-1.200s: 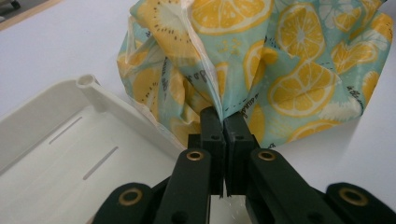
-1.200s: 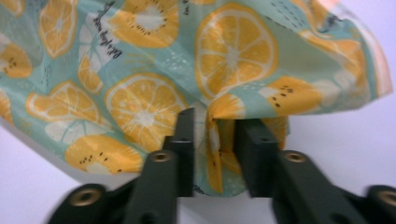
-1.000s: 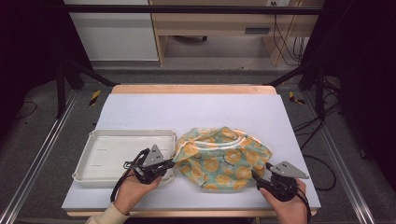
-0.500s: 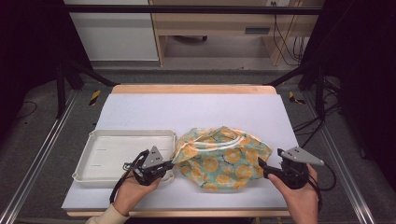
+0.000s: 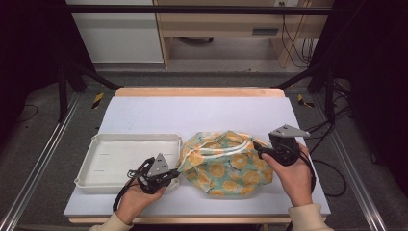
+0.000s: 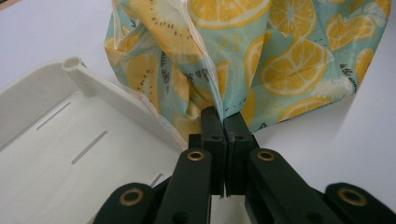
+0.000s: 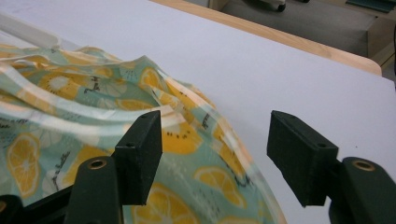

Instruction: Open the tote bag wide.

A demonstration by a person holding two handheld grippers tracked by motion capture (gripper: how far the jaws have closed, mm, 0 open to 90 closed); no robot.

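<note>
A teal cloth bag (image 5: 223,163) printed with orange slices lies crumpled on the white table, right of the tray. My left gripper (image 5: 176,171) is at its left edge, shut on a fold of the cloth (image 6: 212,88); in the left gripper view the jaws (image 6: 223,116) meet on it. My right gripper (image 5: 257,147) hovers at the bag's upper right edge, raised off the table. Its jaws (image 7: 215,140) stand open and have just been closing. The bag's rim (image 7: 187,130) lies below the gap, with neither pad pressing on it.
An empty white plastic tray (image 5: 125,154) sits left of the bag, its corner (image 6: 74,65) touching the cloth. The white table top (image 5: 192,110) stretches beyond the bag to a wooden far edge. Cables trail from both grippers.
My right gripper left the bag's near right corner, swung out to the right and rose, and now sits at the bag's far right edge. The left gripper kept its hold.
</note>
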